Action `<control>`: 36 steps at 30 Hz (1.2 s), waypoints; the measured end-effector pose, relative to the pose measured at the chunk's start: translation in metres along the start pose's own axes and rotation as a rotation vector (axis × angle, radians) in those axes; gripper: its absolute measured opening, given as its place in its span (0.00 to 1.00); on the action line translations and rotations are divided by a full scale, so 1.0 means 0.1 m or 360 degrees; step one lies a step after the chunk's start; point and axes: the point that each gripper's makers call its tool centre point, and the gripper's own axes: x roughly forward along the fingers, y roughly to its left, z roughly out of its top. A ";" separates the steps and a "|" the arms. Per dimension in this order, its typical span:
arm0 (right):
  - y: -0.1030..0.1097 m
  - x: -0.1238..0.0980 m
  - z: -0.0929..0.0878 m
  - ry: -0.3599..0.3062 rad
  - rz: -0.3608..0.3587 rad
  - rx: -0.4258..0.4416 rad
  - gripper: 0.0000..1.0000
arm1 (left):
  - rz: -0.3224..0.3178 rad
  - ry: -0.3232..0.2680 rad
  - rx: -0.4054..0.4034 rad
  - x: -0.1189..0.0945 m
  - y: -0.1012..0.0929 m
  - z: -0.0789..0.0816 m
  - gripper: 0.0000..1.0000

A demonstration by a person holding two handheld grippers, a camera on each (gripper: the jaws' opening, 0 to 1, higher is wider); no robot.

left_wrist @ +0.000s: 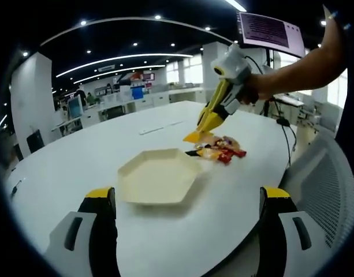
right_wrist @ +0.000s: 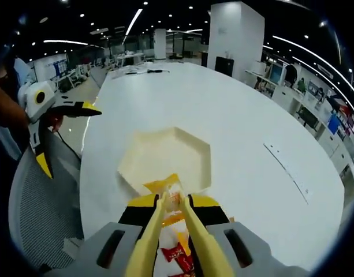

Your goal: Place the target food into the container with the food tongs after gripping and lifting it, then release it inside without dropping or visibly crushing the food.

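The right gripper [left_wrist: 195, 136] carries yellow food tongs [right_wrist: 175, 231], and the tongs' tips are pinched on a small orange-wrapped snack [right_wrist: 168, 189] — the right gripper's jaws are pressed together on the tong arms to keep that pinch. In the right gripper view the snack sits at the very tip of the tongs, just short of the near rim of the pale six-sided tray [right_wrist: 191, 138], which lies straight ahead along the tongs' long axis. So the move that matters is forward, not sideways: the snack must clear the near rim before it is let go. The rest of the snack pile [left_wrist: 223, 149] lies on the white table [left_wrist: 78, 161] under and behind the tongs, beside the tray's edge. In the left gripper view the tray [left_wrist: 139, 173] lies ahead between the left gripper's [left_wrist: 188, 199] own jaws, which stand wide apart and hold nothing; it is near the tray but idle. Whether the snack is already lifted off the pile I cannot tell. The wrapper looks soft, so I would judge that a light squeeze is enough.
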 end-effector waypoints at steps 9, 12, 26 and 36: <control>0.07 0.16 0.24 -0.0020 0.0033 -0.0037 0.18 | -0.0004 0.0012 0.0025 0.01 -0.01 -0.02 0.99; 0.09 0.22 0.34 -0.0023 0.0044 -0.0054 0.18 | -0.0001 0.0007 0.0024 0.01 -0.01 -0.01 0.99; 0.15 0.49 0.63 -0.0025 0.0065 -0.0072 0.19 | 0.0007 0.0005 0.0021 0.01 0.00 -0.01 0.99; 0.26 0.67 0.87 -0.0051 0.0095 -0.0085 0.18 | 0.0006 0.0003 0.0025 0.01 -0.01 0.00 0.99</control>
